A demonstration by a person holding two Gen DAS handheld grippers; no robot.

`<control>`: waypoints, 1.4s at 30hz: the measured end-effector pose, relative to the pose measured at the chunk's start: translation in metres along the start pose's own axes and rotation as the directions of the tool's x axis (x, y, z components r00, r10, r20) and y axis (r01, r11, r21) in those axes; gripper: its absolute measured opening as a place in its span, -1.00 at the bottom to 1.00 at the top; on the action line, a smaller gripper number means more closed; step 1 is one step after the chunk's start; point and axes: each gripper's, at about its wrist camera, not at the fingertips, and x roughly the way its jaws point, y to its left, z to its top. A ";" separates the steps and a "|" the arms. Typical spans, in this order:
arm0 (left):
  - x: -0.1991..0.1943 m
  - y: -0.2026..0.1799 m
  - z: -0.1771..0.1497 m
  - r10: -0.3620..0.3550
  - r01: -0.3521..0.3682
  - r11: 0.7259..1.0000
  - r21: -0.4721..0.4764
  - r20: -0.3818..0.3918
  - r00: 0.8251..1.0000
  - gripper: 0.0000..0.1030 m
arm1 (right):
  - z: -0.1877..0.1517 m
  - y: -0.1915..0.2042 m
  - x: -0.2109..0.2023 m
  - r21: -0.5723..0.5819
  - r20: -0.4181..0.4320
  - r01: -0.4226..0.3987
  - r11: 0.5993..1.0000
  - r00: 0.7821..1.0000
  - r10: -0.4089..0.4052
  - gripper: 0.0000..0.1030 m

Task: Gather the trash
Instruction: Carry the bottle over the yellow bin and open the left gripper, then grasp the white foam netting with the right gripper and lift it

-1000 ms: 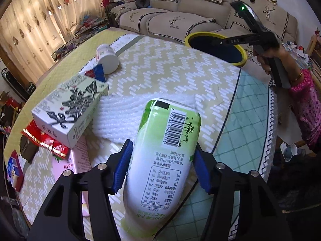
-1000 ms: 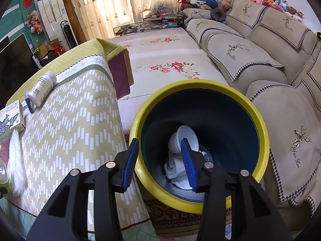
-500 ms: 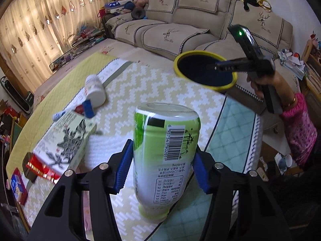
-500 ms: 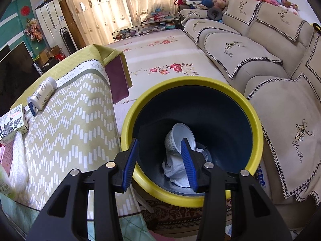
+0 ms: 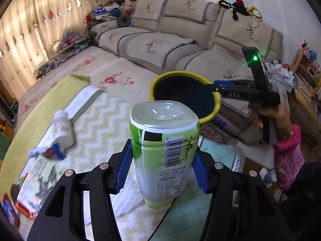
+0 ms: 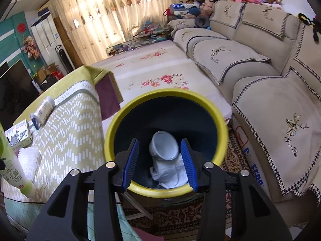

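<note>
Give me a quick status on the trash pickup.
Left tool clamps green bottle, lifted off table. Right tool open, empty, over yellow-rimmed bin. Path to bin looks clear.

One green-labelled clear plastic bottle (image 5: 164, 150). One small white plastic jar (image 6: 43, 109) lying near the tabletop's far edge. One white carton printed with dark leaves (image 6: 19, 133) beside it. One sheet of white foam wrap (image 6: 28, 160). One round yellow-rimmed dark blue bin (image 6: 166, 100) off the tabletop's edge, holding one white paper cup (image 6: 163, 147) and one crumpled white tissue (image 6: 170, 173). Two black grippers with blue pads: left gripper (image 5: 161, 170), right gripper (image 6: 159, 163).
</note>
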 end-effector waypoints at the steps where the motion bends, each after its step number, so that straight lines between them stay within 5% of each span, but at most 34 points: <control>1: 0.003 -0.003 0.007 -0.009 0.009 1.000 0.001 0.003 1.000 0.08 | 0.000 -0.005 -0.003 0.008 0.008 0.007 1.000 1.000 -0.007 -0.19; 14: 0.105 -0.047 0.119 -0.046 0.045 0.999 0.015 0.042 0.998 0.07 | -0.015 -0.075 -0.015 0.120 0.011 0.091 0.989 0.996 -0.093 -0.15; 25: 0.181 -0.059 0.149 -0.043 0.044 0.998 -0.039 0.016 0.999 0.20 | -0.020 -0.096 -0.017 0.161 -0.001 0.105 0.981 0.994 -0.106 -0.08; 31: 0.121 -0.043 0.122 -0.016 0.025 0.994 -0.108 0.089 0.996 0.29 | -0.022 -0.084 -0.015 0.143 -0.002 0.079 0.987 0.997 -0.080 -0.08; 36: 0.038 -0.021 0.066 0.097 -0.063 0.978 -0.198 0.166 0.981 0.46 | -0.021 -0.049 -0.010 0.077 -0.015 0.026 0.997 1.000 -0.024 -0.08; 38: 0.006 -0.009 0.039 0.173 -0.123 0.962 -0.243 0.196 0.965 0.56 | -0.020 -0.027 -0.007 0.033 -0.023 -0.005 0.999 1.000 0.006 -0.08; 42: -0.056 0.016 -0.022 0.363 -0.274 0.895 -0.353 0.219 0.906 0.64 | -0.019 0.028 -0.001 -0.066 -0.050 -0.084 0.994 0.996 0.080 -0.08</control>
